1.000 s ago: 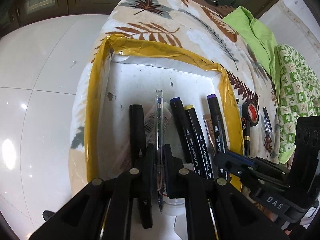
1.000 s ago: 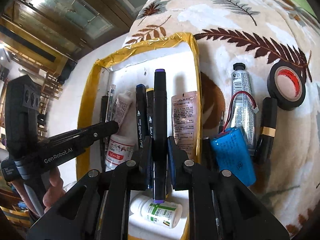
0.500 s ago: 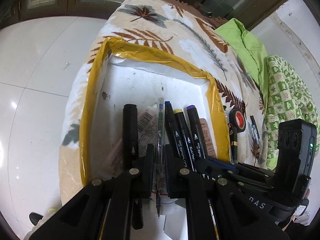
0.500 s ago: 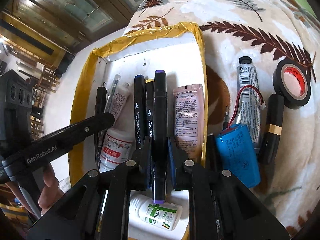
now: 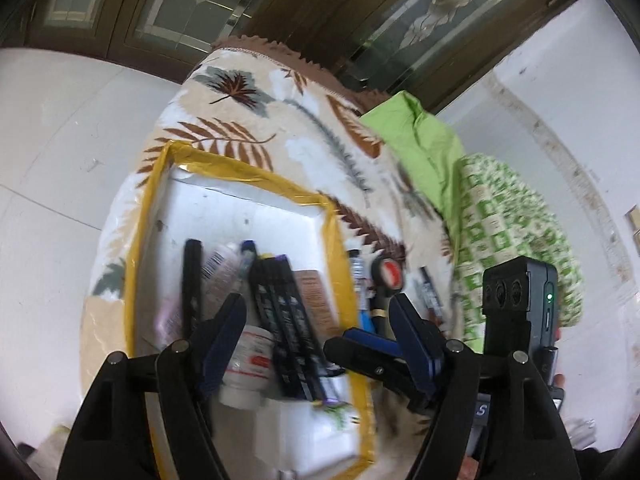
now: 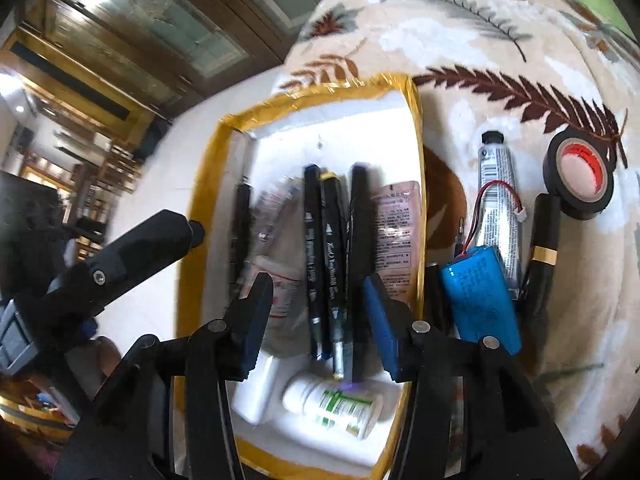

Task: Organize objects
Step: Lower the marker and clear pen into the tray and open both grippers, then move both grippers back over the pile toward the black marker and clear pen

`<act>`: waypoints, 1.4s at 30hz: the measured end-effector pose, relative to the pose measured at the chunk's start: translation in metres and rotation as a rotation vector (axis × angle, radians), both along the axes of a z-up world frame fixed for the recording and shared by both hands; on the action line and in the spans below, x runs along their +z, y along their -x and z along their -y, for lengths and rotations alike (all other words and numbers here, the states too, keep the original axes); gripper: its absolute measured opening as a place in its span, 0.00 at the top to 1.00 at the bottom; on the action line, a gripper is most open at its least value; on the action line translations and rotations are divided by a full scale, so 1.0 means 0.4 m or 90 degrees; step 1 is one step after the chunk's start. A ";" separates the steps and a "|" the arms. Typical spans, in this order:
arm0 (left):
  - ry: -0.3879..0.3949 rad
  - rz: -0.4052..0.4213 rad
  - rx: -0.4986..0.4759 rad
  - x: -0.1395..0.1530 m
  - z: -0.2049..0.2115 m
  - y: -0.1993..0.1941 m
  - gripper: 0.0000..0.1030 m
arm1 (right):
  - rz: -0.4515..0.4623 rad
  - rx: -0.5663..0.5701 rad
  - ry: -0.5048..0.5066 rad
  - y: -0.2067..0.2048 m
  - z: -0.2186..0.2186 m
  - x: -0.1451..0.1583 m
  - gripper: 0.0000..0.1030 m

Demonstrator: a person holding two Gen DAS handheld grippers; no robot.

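A leaf-patterned blanket (image 6: 500, 40) covers the surface, and on it sits the white foam box (image 6: 340, 136) with yellow-taped rims, the landmark here. Both grippers hang above the box's near end. The left gripper (image 5: 318, 344) has its jaws spreading wide with nothing clamped between them; the right gripper (image 6: 316, 322) is also opening, its pads clear of the markers below. Inside the box, three black markers (image 6: 332, 256) lie side by side along its length, a pink sachet (image 6: 398, 240) against the right wall, and a white pill bottle (image 6: 332, 404) at the near end. Just outside the right wall lie a blue battery pack (image 6: 480, 296), a silver tube (image 6: 498, 196) and a black tape roll (image 6: 580, 172).
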State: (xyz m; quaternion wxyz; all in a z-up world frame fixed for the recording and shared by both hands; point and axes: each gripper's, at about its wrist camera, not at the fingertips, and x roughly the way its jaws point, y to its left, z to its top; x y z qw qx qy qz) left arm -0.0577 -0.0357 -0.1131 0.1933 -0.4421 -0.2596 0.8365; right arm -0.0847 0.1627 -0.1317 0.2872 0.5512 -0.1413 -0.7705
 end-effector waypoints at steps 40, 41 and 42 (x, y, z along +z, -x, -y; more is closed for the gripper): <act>0.021 -0.001 -0.132 0.024 -0.267 -0.214 0.28 | 0.003 -0.169 -0.130 -0.033 -0.398 -0.037 0.54; 0.019 -0.002 -0.135 0.025 -0.272 -0.216 0.28 | 0.001 -0.171 -0.132 -0.031 -0.401 -0.036 0.54; 0.016 -0.002 -0.137 0.025 -0.276 -0.217 0.28 | 0.001 -0.173 -0.134 -0.027 -0.405 -0.036 0.54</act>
